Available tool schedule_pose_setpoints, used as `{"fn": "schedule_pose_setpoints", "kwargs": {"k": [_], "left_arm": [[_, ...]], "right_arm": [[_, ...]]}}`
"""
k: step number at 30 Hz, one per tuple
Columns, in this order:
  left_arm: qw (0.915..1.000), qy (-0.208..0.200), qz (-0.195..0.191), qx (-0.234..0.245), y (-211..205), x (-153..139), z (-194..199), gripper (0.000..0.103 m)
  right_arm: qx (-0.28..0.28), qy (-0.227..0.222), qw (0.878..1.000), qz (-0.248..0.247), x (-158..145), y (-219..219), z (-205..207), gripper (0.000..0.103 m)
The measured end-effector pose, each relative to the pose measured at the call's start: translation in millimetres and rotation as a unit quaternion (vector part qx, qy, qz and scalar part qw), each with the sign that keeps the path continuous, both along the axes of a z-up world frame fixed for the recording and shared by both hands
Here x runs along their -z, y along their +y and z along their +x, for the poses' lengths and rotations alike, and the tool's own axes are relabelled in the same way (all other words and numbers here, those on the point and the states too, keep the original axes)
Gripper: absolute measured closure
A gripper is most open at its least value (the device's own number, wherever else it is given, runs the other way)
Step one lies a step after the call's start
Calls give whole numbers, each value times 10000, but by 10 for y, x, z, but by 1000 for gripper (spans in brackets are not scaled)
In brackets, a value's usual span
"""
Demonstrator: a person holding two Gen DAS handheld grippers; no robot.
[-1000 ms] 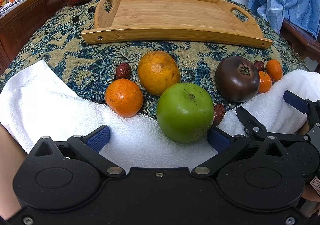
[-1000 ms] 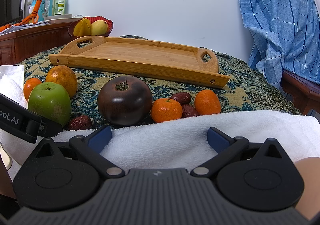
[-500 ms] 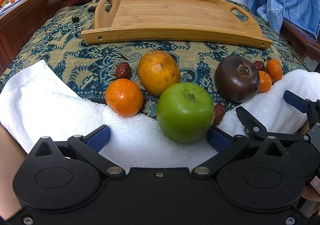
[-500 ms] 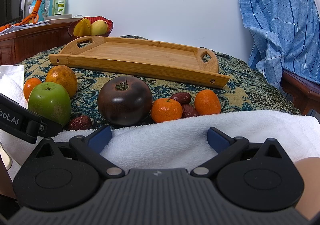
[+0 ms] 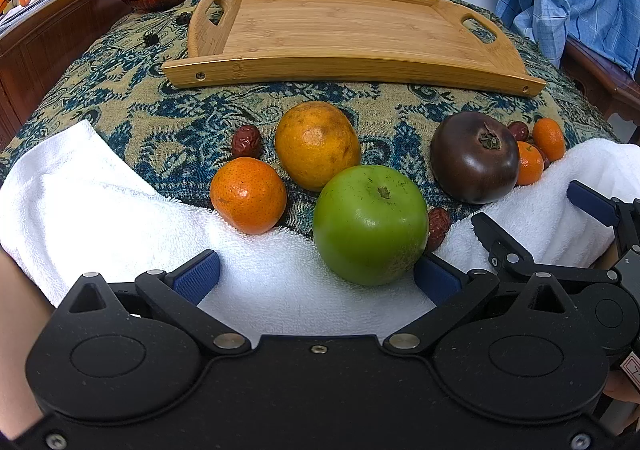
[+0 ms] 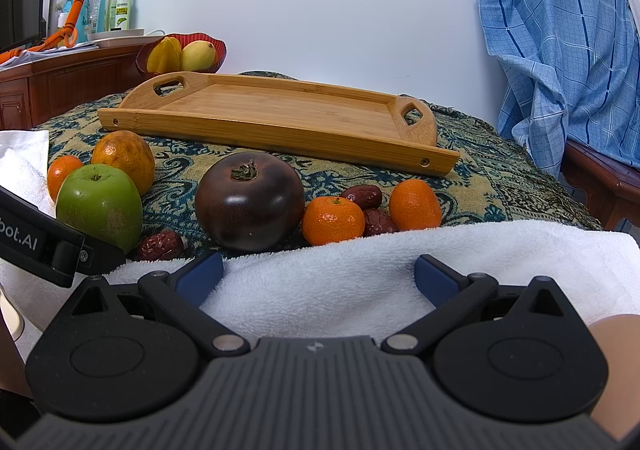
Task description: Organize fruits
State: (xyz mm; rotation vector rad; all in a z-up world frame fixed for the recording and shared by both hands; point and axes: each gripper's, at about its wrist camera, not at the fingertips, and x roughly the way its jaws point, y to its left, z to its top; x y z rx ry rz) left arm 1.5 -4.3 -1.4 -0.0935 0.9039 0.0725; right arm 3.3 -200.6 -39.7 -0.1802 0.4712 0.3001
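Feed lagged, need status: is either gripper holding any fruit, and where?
Nothing held. The left gripper and right gripper are both open over the white towel.

A: From where does the left wrist camera look?

B: From low behind the left gripper (image 5: pixel 316 274), forward over the white towel (image 5: pixel 100 202), slightly down, very near the green apple (image 5: pixel 370 224).

A: And the right wrist one?

B: Behind the right gripper (image 6: pixel 318 274), lower and almost level, near the dark persimmon (image 6: pixel 250 202). Both views share the fruits and the bamboo tray (image 5: pixel 340 62) (image 6: pixel 280 134).
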Motion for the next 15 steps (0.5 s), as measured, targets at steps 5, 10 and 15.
{"fn": "schedule_pose_setpoints", "kwargs": {"k": [5,10,15], "left_arm": [[10000,-3,6,3,-2,0,1,0],[10000,-8,81,22,-15,10,0,0],[10000,-4,84,35,-18,7,-3,0]], "right_arm": [[1,-2,10000,0,1,1,-1,0],[1,-9,10000,5,8,16,-10,0],[-17,-7,10000,36,5,3,1,0]]}}
